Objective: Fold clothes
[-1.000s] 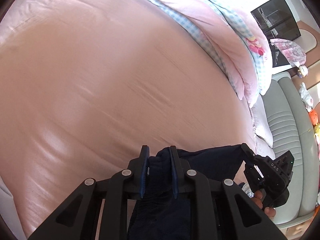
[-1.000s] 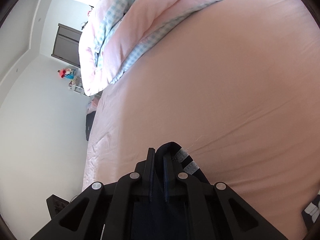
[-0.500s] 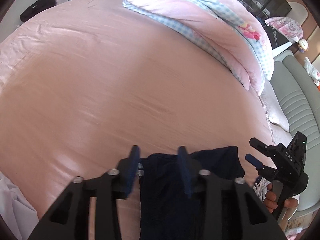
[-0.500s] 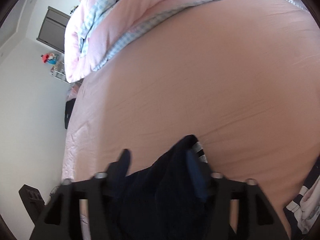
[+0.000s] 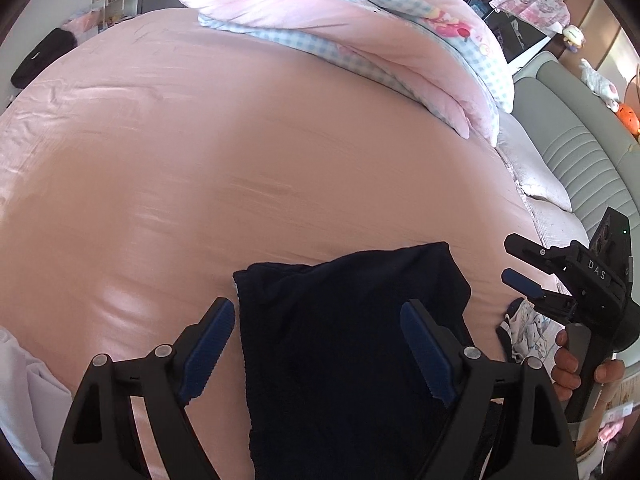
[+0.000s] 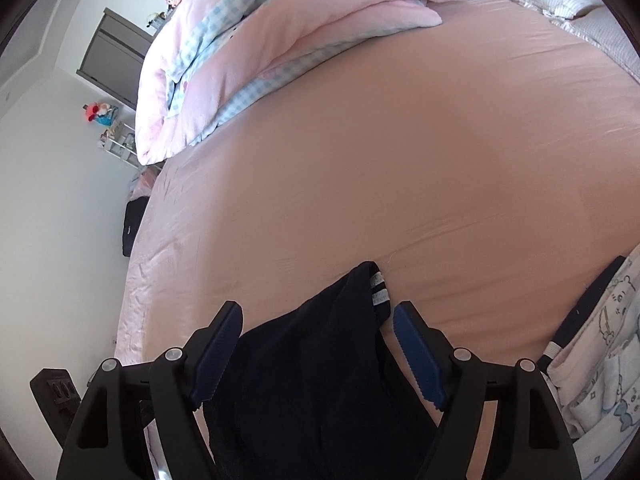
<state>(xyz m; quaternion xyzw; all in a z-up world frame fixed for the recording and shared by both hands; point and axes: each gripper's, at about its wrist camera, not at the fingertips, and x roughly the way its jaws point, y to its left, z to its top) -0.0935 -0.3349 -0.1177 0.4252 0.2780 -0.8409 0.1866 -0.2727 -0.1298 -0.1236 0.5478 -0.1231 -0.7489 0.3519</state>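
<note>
**Dark garment lies loose on the pink bed, both grippers apart above it**

A wide bed (image 5: pixel 248 152) in a smooth pink sheet fills both views, with a rolled pink and blue-check duvet (image 5: pixel 360 28) along its far edge and a grey padded headboard (image 5: pixel 580 152) at its right-hand end. The navy garment (image 5: pixel 344 344) lies flat at the near edge of the bed, its far corners resting on the sheet; a white-striped cuff or hem (image 6: pixel 378 289) shows at one corner in the right wrist view.

The left gripper (image 5: pixel 316 348) hangs over the garment with its jaws opening, blue pads well clear of the cloth on either side, nothing pinched. The right gripper (image 6: pixel 318 354) stands wide as well, the cloth lying between its fingers but not pressed. In the left wrist view the right gripper shows beside the garment's right edge, held by a hand (image 5: pixel 576 364).

The cloth looks soft, light and limp: it should drape and crease rather than hold shape, and is likely to slide easily on the glossy sheet. Pinching at corners or along the hem should give the best control for a fold.

Most of the bed beyond the garment is bare, so there is ample room to spread or turn it. A printed white garment (image 6: pixel 600 344) lies just beside it toward the headboard end, and white cloth (image 5: pixel 24 392) sits at the near left corner; both could get caught in a wide sweep.
</note>
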